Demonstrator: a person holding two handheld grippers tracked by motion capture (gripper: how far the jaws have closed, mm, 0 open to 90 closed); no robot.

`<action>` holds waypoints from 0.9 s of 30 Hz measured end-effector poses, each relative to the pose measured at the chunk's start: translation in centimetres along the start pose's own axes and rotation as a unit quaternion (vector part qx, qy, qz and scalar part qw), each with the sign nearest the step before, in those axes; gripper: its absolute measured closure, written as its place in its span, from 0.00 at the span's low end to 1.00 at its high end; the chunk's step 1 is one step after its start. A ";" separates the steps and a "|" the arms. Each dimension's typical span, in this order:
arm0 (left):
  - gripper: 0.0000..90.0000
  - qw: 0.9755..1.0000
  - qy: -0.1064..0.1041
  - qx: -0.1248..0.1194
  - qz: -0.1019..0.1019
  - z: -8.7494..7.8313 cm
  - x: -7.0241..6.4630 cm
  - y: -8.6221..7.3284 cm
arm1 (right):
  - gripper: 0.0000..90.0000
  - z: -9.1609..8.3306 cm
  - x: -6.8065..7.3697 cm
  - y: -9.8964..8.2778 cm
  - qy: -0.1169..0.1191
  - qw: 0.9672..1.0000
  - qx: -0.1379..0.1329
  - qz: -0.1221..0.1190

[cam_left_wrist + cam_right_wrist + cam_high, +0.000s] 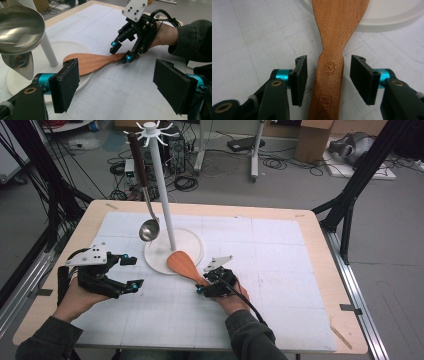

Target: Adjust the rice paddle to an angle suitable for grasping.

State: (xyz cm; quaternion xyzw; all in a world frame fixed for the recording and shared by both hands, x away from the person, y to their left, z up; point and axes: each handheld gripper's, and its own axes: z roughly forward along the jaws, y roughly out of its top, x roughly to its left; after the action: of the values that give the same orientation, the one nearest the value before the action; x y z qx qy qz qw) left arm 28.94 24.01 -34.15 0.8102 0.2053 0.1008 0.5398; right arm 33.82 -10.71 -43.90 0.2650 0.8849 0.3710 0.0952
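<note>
My right gripper has its pads spread either side of the spatula handle, a gap on each side, nothing pinched yet. The spatula lies flat on the mat, its blade resting up on the rim of the stand's base. My left gripper hovers apart over the mat, pads wide and empty. The risk I see: if one pad meets the handle first, it may shove the spatula sideways off the base. A lift from this end could also let the blade swing toward the ladle hanging on the stand.
</note>
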 end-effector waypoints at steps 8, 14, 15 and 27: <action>0.24 1.000 0.002 0.001 -0.002 -0.1 0.2 -0.2 | 0.69 0.2 0.1 0.0 -0.010 1.000 0.006 -0.001; 0.24 1.000 0.001 0.001 -0.002 0.0 0.2 -0.2 | 0.72 0.1 -0.1 0.0 -0.006 1.000 0.006 0.006; 0.24 1.000 0.001 0.000 -0.002 0.0 0.2 -0.2 | 0.72 0.1 -0.2 0.0 -0.005 1.000 0.004 0.008; 0.25 1.000 -0.002 -0.001 -0.003 0.0 0.2 -0.2 | 0.73 -1.2 -0.2 0.4 0.042 0.999 -0.016 -0.030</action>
State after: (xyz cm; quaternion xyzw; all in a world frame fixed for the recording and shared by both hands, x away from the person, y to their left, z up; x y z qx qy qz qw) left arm 29.07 24.18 -34.35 0.8092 0.2064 0.0981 0.5413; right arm 33.71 -11.27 -42.76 0.2211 0.8898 0.3924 0.0735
